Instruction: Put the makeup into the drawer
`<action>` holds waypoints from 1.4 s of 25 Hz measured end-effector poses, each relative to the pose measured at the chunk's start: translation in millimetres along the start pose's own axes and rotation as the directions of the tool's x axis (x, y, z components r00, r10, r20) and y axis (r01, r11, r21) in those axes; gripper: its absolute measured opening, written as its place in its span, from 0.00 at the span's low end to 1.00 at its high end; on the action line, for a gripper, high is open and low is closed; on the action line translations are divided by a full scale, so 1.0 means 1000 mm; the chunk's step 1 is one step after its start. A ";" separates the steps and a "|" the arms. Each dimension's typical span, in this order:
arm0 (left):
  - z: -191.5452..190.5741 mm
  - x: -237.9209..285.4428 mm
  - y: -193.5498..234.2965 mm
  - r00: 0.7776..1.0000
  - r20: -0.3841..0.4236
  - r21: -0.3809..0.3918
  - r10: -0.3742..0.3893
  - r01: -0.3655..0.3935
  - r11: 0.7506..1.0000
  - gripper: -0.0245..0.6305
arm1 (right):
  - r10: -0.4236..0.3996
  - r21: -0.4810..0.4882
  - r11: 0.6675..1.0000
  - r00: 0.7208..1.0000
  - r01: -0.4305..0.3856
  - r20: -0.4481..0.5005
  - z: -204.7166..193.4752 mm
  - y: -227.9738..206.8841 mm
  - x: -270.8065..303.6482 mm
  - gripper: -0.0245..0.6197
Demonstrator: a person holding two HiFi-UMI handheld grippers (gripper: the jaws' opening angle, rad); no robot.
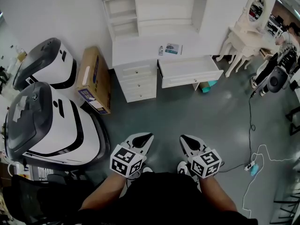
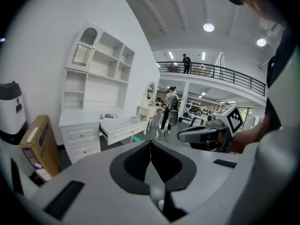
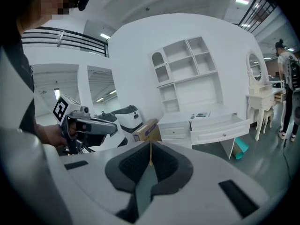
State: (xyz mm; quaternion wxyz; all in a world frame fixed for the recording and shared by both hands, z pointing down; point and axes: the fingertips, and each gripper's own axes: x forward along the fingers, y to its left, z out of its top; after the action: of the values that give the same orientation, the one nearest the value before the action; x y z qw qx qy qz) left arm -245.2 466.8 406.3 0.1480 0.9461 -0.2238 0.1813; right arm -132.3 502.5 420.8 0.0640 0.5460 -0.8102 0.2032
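A white desk with shelves (image 1: 154,13) stands against the far wall, its wide drawer (image 1: 190,74) pulled open. On the desktop behind the drawer lie small flat makeup items (image 1: 168,49), too small to make out; the makeup items (image 2: 108,116) also show in the left gripper view. Both grippers hover low over the grey floor, well short of the desk. My left gripper (image 1: 146,138) is shut with nothing in it, its jaws meeting in a line (image 2: 150,145). My right gripper (image 1: 184,139) is shut and empty too (image 3: 150,146). The open drawer (image 3: 220,128) lies ahead of it.
A cardboard box (image 1: 93,78) leans left of the desk, beside two white-and-grey machines (image 1: 47,62) (image 1: 51,125). A white vanity table with a mirror (image 1: 243,32) stands at the right. A cable (image 1: 253,139) runs across the floor. A teal object (image 1: 206,86) lies under the drawer.
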 end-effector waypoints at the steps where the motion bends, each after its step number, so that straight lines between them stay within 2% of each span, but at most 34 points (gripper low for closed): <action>1: -0.003 -0.004 0.003 1.000 -0.003 0.000 -0.003 0.003 1.000 0.05 | -0.003 0.007 1.000 1.000 0.003 -0.001 -0.001 0.004 0.002 0.08; 5: -0.013 -0.016 0.015 1.000 -0.014 -0.011 -0.012 0.012 1.000 0.05 | -0.008 0.064 0.998 1.000 0.008 0.007 -0.002 0.020 0.007 0.08; 10: -0.022 -0.031 0.019 0.999 -0.010 -0.007 -0.042 0.042 0.999 0.05 | -0.045 0.068 0.997 0.999 0.046 -0.004 -0.011 0.035 0.008 0.08; 21: -0.029 -0.033 0.038 1.000 0.001 -0.038 -0.021 0.021 0.999 0.05 | -0.053 0.072 0.996 0.998 0.054 -0.014 -0.013 0.035 0.020 0.08; 29: -0.020 -0.016 0.057 1.000 -0.013 -0.041 0.015 -0.015 0.999 0.05 | -0.020 0.090 0.996 1.000 0.020 -0.004 -0.003 0.010 0.047 0.08; 35: 0.004 0.019 0.077 0.999 -0.014 -0.042 0.032 -0.033 0.999 0.05 | -0.007 0.097 0.995 1.000 0.007 0.003 0.019 -0.029 0.074 0.08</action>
State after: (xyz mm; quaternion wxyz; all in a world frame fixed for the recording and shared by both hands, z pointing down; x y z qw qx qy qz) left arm -264.9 392.8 426.2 0.1664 0.9378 -0.2418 0.1853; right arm -132.9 422.3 434.8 0.0366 0.5518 -0.7975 0.2412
